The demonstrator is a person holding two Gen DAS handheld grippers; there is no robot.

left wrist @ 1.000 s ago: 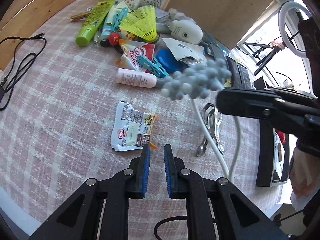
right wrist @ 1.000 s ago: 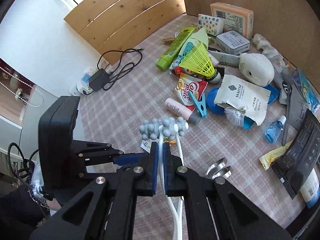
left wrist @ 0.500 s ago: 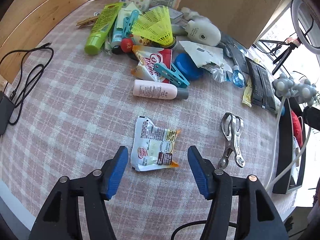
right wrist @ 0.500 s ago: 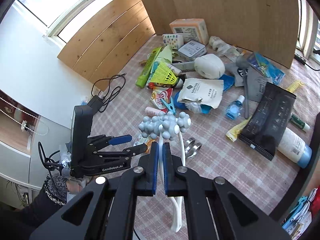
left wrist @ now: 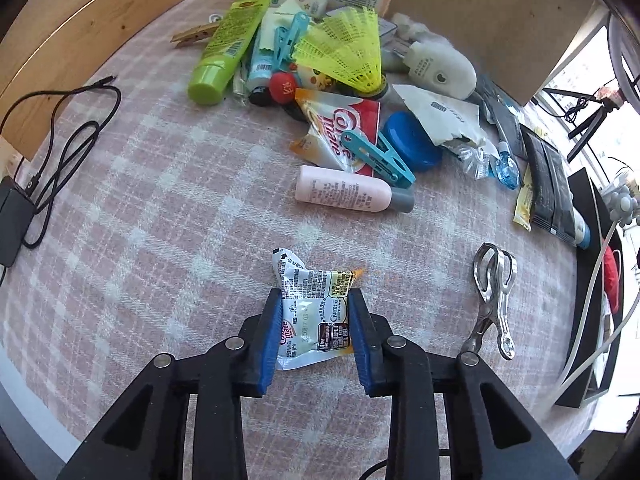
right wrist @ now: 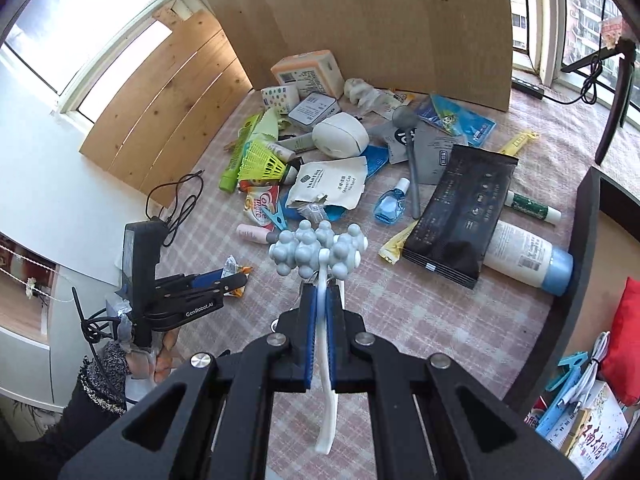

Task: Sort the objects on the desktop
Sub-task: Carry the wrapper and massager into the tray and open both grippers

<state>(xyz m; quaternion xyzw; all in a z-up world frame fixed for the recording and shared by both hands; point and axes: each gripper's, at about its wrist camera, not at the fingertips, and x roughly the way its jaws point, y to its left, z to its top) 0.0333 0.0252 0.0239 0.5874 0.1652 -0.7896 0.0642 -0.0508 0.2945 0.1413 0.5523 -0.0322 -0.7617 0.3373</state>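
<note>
A crumpled white creamer sachet [left wrist: 316,312] lies on the pink checked tablecloth [left wrist: 160,220]. My left gripper [left wrist: 315,294] points down over it, its jaws closing, both blue pads against the sachet's sides and bunching it. The right wrist view shows that gripper [right wrist: 228,278] at the left with the sachet [right wrist: 232,264] in its tips. My right gripper [right wrist: 320,292] is shut on the white handle of a massager with a grey knobbly head [right wrist: 318,248], held above the table. The massager [left wrist: 620,200] also shows at the left wrist view's right edge.
A metal clip [left wrist: 492,300] lies right of the sachet, a pink bottle [left wrist: 344,194] beyond it. Further back is a pile with a yellow shuttlecock [left wrist: 344,52] and green tube [left wrist: 228,48]. A black cable [left wrist: 60,140] lies left, a black pack [right wrist: 460,208] and lotion bottle [right wrist: 524,256] right.
My left jaws opened wide, dropped over the sachet and closed onto its sides. My right gripper carried the massager off to the right and higher, rolling as it went.
</note>
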